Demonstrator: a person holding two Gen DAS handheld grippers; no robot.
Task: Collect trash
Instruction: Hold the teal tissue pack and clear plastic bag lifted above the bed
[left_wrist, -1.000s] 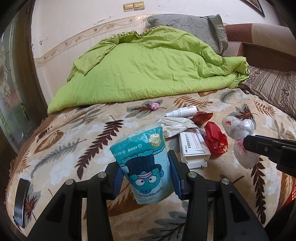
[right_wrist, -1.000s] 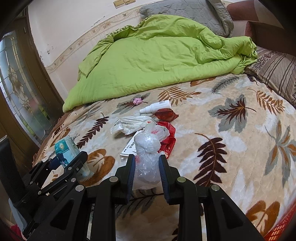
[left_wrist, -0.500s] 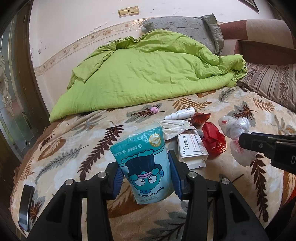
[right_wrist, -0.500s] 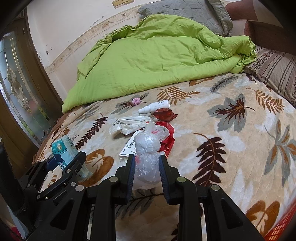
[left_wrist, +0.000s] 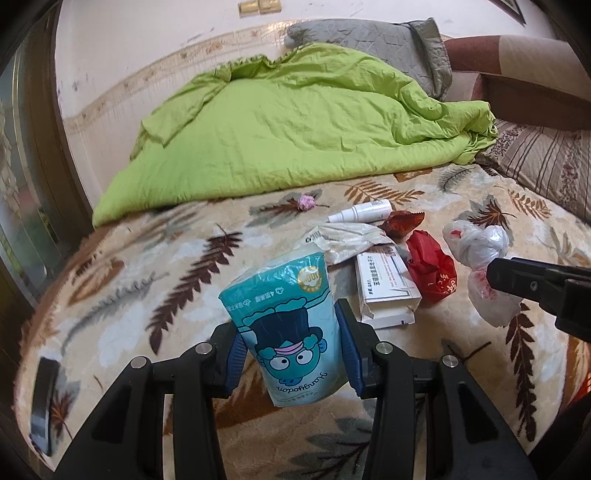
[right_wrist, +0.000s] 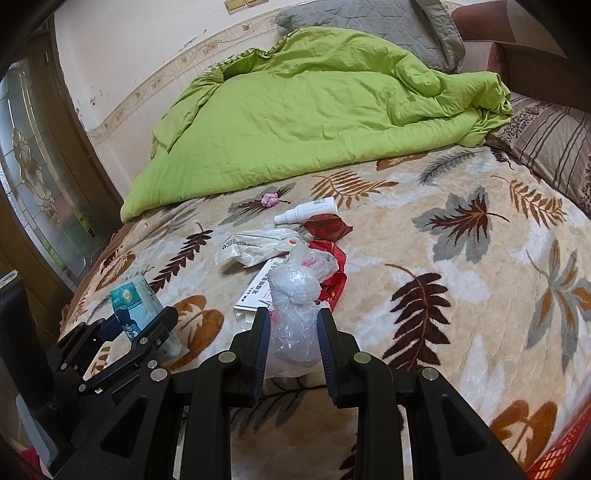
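Lime green quilt (left_wrist: 303, 125), beige blanket (right_wrist: 461, 280) with brown and grey leaves. Teal pouch (left_wrist: 291, 328) with a cartoon face, plus a red wrapper (left_wrist: 430, 269).

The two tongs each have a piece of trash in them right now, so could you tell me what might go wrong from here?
1. The clear plastic bag is thin and crumpled between the right tongs; it could slip free or tear.
2. The teal tissue pack is soft and pinched only at its sides by the left tongs, so it may tilt or drop.
3. With both full, the red wrapper and white box stay behind.

Teal pouch (left_wrist: 291, 332): "Hangyodon", upside down.
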